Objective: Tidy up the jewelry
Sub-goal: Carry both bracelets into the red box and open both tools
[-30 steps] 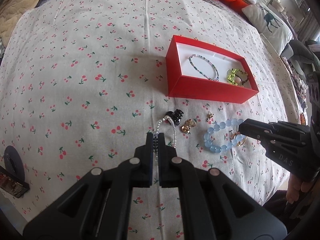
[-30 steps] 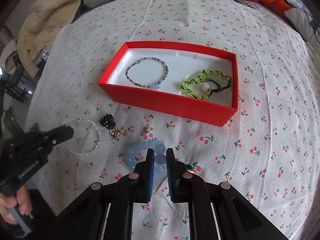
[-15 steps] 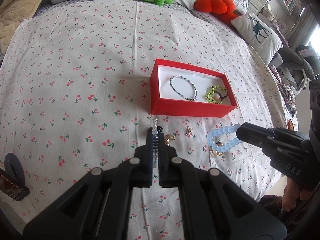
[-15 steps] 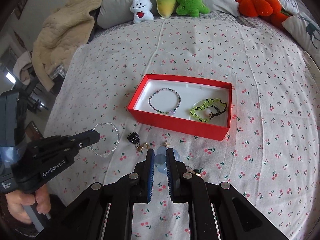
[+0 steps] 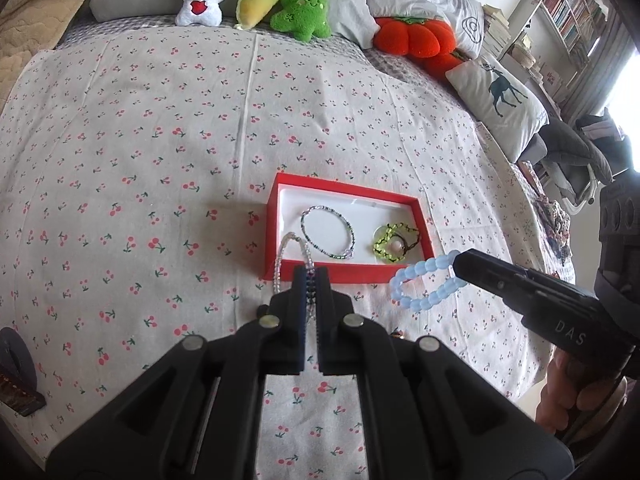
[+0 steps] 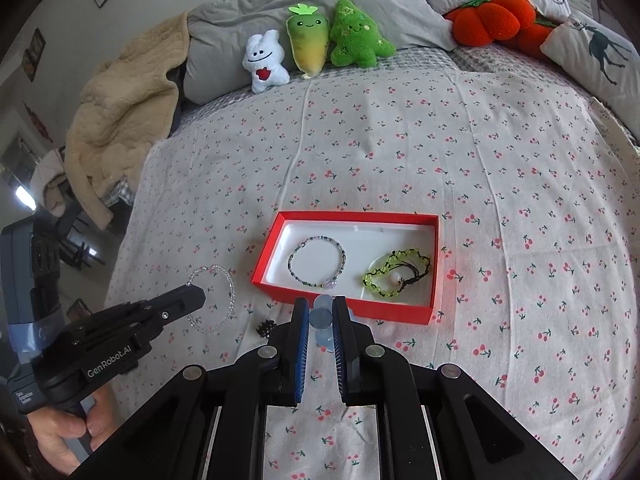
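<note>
A red box (image 5: 340, 274) (image 6: 344, 309) with a white lining lies on the cherry-print bedspread. Inside it are a dark beaded bracelet (image 5: 328, 231) (image 6: 317, 261) and a green beaded bracelet (image 5: 394, 243) (image 6: 396, 273). My left gripper (image 5: 311, 276) (image 6: 198, 294) is shut on a clear beaded bracelet (image 5: 290, 254) (image 6: 214, 300) and holds it in the air near the box's left front corner. My right gripper (image 6: 321, 307) (image 5: 460, 262) is shut on a pale blue chunky bead bracelet (image 5: 426, 286) (image 6: 322, 320), lifted at the box's front right.
A black hair clip (image 6: 266, 327) lies on the bedspread in front of the box. Plush toys (image 6: 312, 46), an orange pumpkin cushion (image 6: 494, 18) and pillows line the far edge. A beige blanket (image 6: 120, 116) lies at the left. The bed drops off at the right (image 5: 560, 248).
Both grippers have lifted off the bedspread with their bracelets and risen and pulled back; the box looks smaller. The small pieces left on the bedspread are mostly hidden behind the grippers.
</note>
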### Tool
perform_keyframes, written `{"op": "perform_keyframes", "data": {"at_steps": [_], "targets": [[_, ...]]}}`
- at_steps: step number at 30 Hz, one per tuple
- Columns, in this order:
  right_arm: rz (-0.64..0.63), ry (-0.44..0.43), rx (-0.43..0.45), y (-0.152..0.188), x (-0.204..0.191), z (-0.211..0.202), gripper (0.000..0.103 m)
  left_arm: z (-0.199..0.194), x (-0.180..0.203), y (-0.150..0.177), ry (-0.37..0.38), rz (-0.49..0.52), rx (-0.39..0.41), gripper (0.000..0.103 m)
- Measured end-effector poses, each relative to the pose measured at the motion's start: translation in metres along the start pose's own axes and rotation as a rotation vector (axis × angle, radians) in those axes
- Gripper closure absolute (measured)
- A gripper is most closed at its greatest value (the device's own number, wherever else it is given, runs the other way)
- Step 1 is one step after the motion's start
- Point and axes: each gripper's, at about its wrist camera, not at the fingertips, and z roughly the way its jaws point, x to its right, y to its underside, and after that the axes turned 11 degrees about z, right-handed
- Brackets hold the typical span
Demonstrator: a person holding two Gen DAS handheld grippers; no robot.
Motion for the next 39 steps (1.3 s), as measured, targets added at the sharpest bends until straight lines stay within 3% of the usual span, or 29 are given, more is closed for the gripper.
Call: {"op": "perform_keyframes", "data": {"at_steps": [5,15,26,32,35,39], "targets": [[0.04,-0.009,0.038,-0.013,0.004,0.0,0.091,0.011,0.007,-0.014,0.011,-0.025,0.031,0.099],[0.096,-0.006,0.112,-0.032,0.015,0.007,0.091,0.052,0.019,-0.032,0.155,-0.043,0.032,0.099],[0.096,0.035,0.109,-0.036,0.025,0.028,0.091,0.086,0.0,-0.026,0.01,-0.029,-0.05,0.099],[0.085,-0.005,0.103,-0.037,0.014,0.032,0.091,0.086,-0.009,-0.023,-0.039,-0.04,-0.063,0.098],[0.073,-0.01,0.096,-0.036,0.009,0.035,0.091,0.082,-0.012,-0.022,-0.044,-0.044,-0.064,0.095],[0.06,-0.018,0.084,-0.036,0.001,0.04,0.091,0.072,-0.01,-0.021,-0.071,-0.028,-0.053,0.084]]}}
